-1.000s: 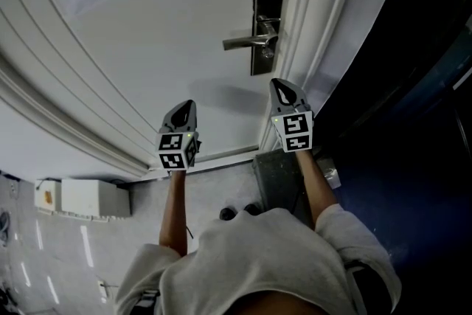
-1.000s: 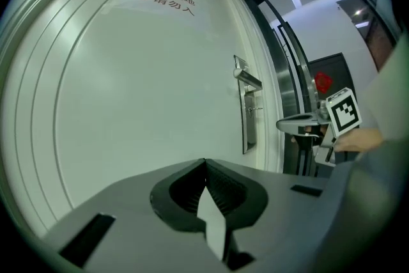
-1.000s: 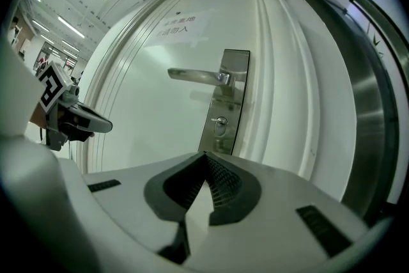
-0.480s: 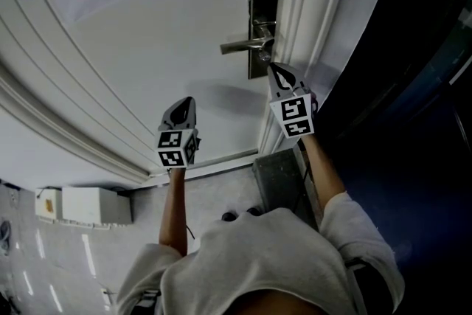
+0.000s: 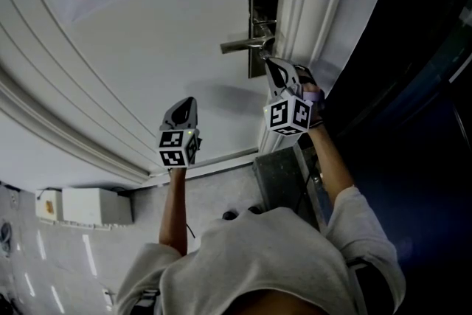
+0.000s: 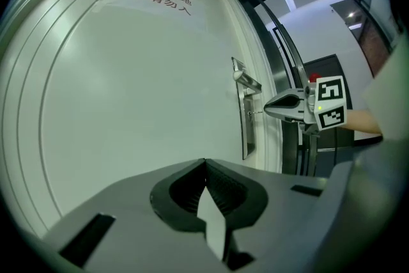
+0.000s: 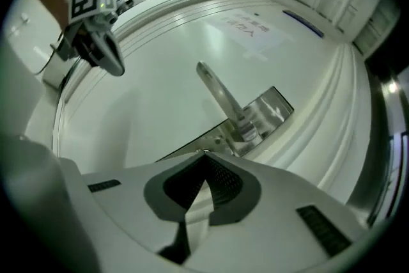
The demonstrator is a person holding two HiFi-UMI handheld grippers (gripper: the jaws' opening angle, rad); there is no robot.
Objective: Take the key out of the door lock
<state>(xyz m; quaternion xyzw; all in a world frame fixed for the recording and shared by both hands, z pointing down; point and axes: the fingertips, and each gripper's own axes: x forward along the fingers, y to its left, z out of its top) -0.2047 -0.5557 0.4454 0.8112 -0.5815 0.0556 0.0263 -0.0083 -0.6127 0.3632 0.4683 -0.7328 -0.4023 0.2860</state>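
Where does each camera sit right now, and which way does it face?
Head view: on the person's head, looking steeply down the white door at the lock plate; forearms, left gripper and right gripper show.
Left gripper view: on the left gripper, facing the door; own shut jaws below, right gripper on the key beyond.
Right gripper view: on the right gripper, close to the lever handle; own shut jaws below.
Shared: all three show the lock plate.

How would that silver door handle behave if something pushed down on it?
The door handle looks like solid polished metal, so it is probably stiff and rather slippery. It is a long lever fixed at one end to the lock plate, so a push near its free tip would likely swing it down, not bend it.
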